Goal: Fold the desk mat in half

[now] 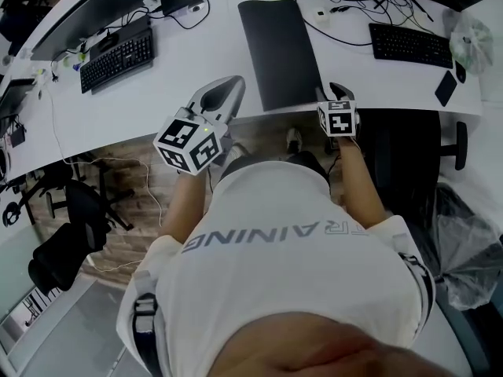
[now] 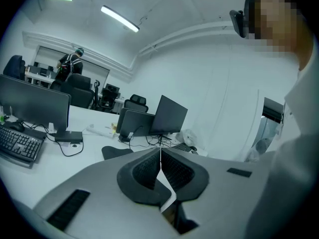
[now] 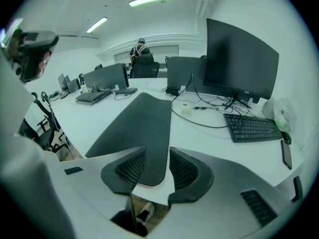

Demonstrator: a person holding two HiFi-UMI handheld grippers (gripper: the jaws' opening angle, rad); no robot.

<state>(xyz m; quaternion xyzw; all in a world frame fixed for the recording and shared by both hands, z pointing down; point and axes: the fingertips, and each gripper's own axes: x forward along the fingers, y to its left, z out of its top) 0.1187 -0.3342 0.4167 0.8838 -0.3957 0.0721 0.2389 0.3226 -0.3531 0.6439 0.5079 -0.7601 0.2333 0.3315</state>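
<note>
The dark desk mat (image 1: pixel 279 49) lies flat on the white desk (image 1: pixel 196 69) as a long strip that runs from the back to the front edge. My right gripper (image 1: pixel 336 94) is at the mat's near right corner. In the right gripper view the mat (image 3: pixel 142 123) runs away from my right gripper (image 3: pixel 152 167), whose jaws stand open on either side of the near corner without pressing on it. My left gripper (image 1: pixel 226 89) hovers over the desk's front edge, just left of the mat. In the left gripper view my left gripper (image 2: pixel 160 166) is shut with nothing in it.
A black keyboard (image 1: pixel 118 60) and a monitor (image 1: pixel 94 10) are on the desk at the left. A second keyboard (image 1: pixel 410 44), cables and a plastic bag (image 1: pixel 471 42) are at the right. A black office chair (image 1: pixel 413 151) stands to my right, another chair (image 1: pixel 71 234) on the floor at the left.
</note>
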